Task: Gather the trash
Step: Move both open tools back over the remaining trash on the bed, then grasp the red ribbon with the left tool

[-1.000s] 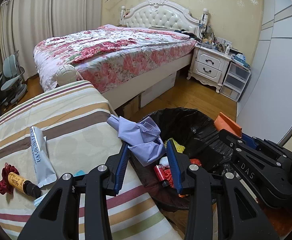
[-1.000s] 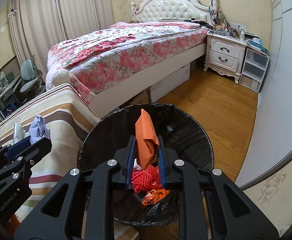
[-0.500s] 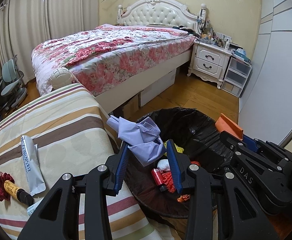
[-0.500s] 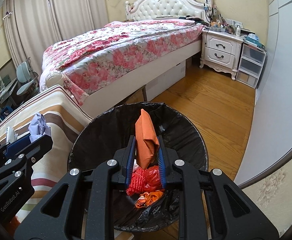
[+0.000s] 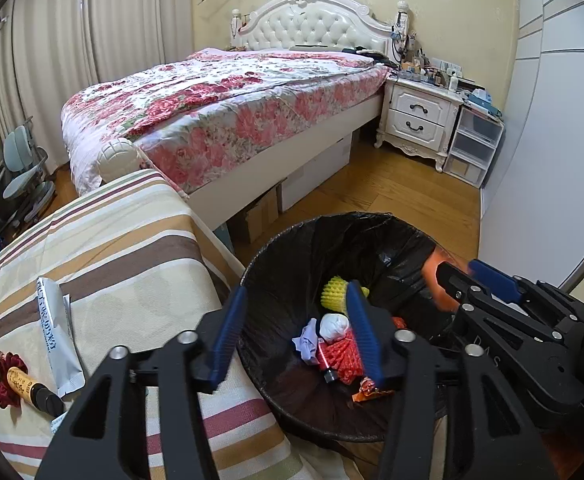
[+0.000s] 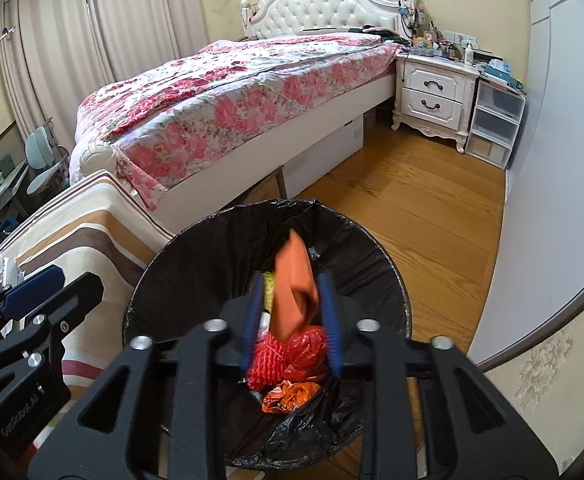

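Note:
A black-lined trash bin (image 5: 276, 256) stands on the floor beside the striped cushion; it also shows in the right wrist view (image 6: 196, 248). My left gripper (image 5: 292, 332) is open and empty over the bin's near rim. A purple crumpled cloth (image 5: 307, 340) lies inside the bin among red, yellow and white trash. My right gripper (image 6: 292, 312) is opening over the bin; the orange packet (image 6: 294, 288) sits loose and blurred between its jaws. It also shows in the left wrist view (image 5: 432, 276).
On the striped cushion (image 5: 124, 256) lie a silver tube (image 5: 54, 328), a small brown bottle (image 5: 28, 386) and a red scrunchie (image 5: 2, 384). A floral bed (image 5: 228, 104), a white nightstand (image 5: 420, 116) and plastic drawers (image 5: 476, 144) stand beyond on the wood floor.
My left gripper opened and the purple cloth dropped into the bin. My right gripper's jaws widened around the orange packet, which is slipping down.

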Action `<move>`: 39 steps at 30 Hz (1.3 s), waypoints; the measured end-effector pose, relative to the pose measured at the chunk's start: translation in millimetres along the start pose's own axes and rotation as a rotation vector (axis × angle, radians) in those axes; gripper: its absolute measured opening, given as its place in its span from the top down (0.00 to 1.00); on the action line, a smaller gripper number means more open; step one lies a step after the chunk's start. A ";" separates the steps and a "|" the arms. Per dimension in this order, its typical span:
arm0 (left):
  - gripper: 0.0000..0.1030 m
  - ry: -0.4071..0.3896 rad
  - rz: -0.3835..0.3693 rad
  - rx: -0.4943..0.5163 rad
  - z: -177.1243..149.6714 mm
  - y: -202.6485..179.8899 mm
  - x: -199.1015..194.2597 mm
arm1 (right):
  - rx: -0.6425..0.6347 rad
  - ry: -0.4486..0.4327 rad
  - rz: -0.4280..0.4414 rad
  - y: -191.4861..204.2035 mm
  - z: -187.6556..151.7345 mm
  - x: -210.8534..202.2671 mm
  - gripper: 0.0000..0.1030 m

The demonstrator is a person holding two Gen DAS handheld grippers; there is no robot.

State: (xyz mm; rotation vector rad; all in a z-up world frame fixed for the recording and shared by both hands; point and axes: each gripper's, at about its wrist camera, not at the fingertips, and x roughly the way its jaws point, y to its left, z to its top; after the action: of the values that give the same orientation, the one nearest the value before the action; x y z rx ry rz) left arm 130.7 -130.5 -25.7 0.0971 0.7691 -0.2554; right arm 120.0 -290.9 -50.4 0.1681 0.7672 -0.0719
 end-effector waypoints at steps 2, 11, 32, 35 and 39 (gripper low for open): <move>0.44 -0.003 0.001 -0.004 -0.2 1.4 -1.4 | 0.002 -0.002 -0.004 0.2 0.0 -1.8 0.63; 0.32 -0.019 0.034 -0.044 -2.6 20.9 -13.8 | 0.003 -0.011 -0.010 5.5 -0.3 -9.9 0.49; 0.31 -0.005 0.237 -0.222 -54.6 139.3 -75.2 | -0.170 0.015 0.161 117.9 -22.3 -38.9 0.45; 0.31 -0.001 0.270 -0.259 -65.6 160.9 -85.5 | -0.210 0.014 0.192 139.5 -25.8 -43.4 0.45; 0.31 0.004 0.309 -0.298 -77.0 184.7 -95.1 | -0.252 0.019 0.225 164.9 -30.9 -46.3 0.45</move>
State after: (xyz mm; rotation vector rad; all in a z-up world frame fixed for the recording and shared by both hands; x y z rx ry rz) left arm 61.8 79.8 -15.6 -0.0653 0.7768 0.1538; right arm 86.4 -122.9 -19.5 0.0145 0.7649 0.2388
